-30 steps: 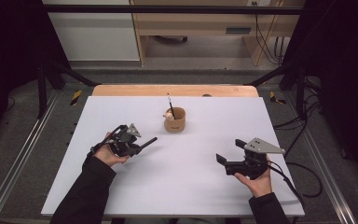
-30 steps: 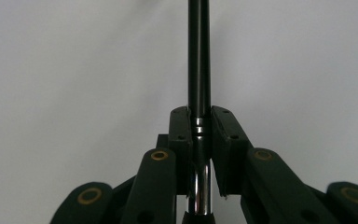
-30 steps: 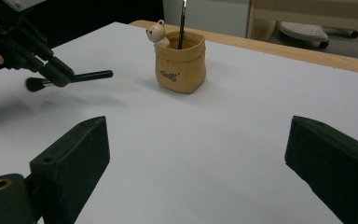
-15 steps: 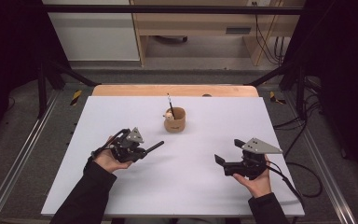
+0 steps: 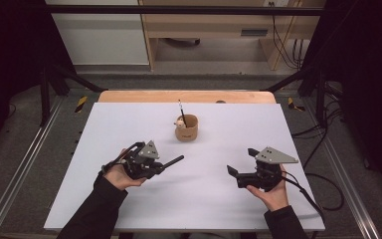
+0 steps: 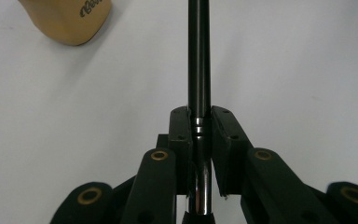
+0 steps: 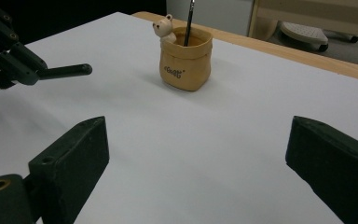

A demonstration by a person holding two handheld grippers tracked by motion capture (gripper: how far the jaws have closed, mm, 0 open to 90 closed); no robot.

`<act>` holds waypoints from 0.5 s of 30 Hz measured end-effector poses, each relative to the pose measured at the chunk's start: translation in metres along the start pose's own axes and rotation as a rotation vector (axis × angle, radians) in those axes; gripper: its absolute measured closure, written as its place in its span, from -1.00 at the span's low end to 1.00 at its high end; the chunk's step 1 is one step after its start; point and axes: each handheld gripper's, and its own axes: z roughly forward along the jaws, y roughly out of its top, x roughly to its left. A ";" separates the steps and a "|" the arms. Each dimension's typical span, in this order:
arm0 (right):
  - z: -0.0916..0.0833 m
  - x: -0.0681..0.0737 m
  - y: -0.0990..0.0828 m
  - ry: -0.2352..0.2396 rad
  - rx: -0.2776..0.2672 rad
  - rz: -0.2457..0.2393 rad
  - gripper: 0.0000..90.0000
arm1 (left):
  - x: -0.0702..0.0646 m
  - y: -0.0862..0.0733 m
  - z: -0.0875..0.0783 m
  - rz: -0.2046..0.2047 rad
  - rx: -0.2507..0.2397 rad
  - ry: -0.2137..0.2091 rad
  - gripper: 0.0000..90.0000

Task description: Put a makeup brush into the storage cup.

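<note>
Brush, black-handled, is being clamped by the left gripper above the table, toward its near-left corner; right gripper is hovering with jaws spread wide, holding nothing.

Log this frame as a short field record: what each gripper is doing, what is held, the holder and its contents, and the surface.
left gripper: shut on the brush, above the table, left of centre
brush: black handle sticking out past the jaws, metal ferrule between the pads; bristle end behind the jaws
right gripper: open, nothing between the jaws, facing the holder
holder: tan pouch-shaped cup with a small bear figure on its rim, upright near table centre
in the holder: one thin dark-handled tool, leaning
table: white top, wooden far edge
</note>
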 end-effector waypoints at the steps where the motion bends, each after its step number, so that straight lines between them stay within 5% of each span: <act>1: 0.000 0.001 0.000 -0.002 0.003 -0.005 -0.84 | -0.001 0.001 0.001 0.004 -0.001 0.002 0.75; 15: 0.006 0.016 0.015 0.020 0.047 -0.108 -0.83 | -0.011 0.010 0.008 0.037 0.013 -0.049 0.75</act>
